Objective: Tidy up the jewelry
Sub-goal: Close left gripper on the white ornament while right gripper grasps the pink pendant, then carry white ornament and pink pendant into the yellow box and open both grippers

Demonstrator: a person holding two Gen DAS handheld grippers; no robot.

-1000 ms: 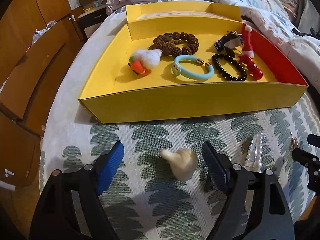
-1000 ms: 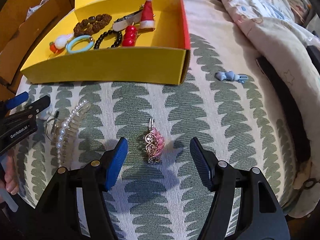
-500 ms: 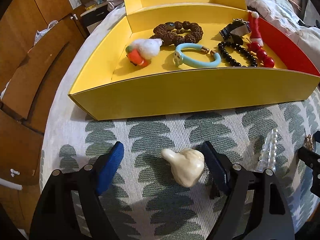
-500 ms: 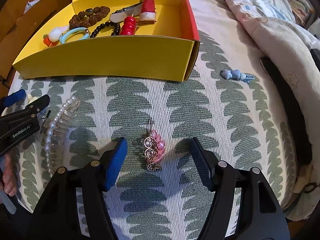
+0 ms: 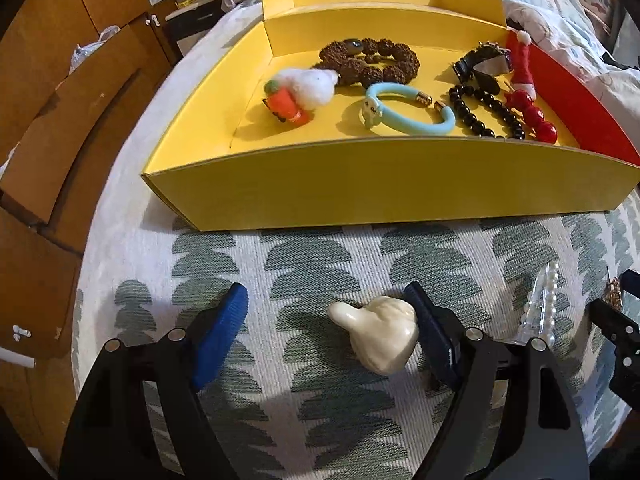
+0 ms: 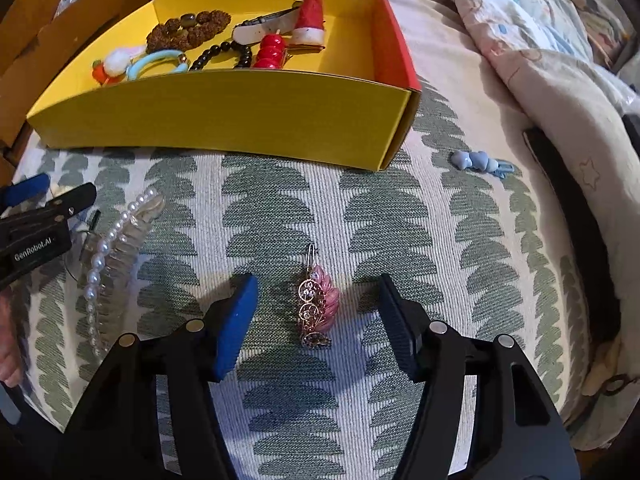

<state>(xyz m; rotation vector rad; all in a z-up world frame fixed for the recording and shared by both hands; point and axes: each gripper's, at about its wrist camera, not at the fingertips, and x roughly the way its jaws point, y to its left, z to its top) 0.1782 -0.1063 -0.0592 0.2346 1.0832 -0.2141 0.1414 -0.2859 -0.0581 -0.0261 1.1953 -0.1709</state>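
Low in the frame, the right gripper [image 6: 316, 312] is closing its jaws around a pink hair clip [image 6: 316, 304] lying untouched on the leaf-patterned cloth [image 6: 400, 240]. A pearl comb [image 6: 116, 256] lies at left; the yellow box [image 6: 224, 108] fills the upper left.

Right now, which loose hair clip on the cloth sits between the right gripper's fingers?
The pink filigree clip; the pearl comb and blue clip lie off to either side.
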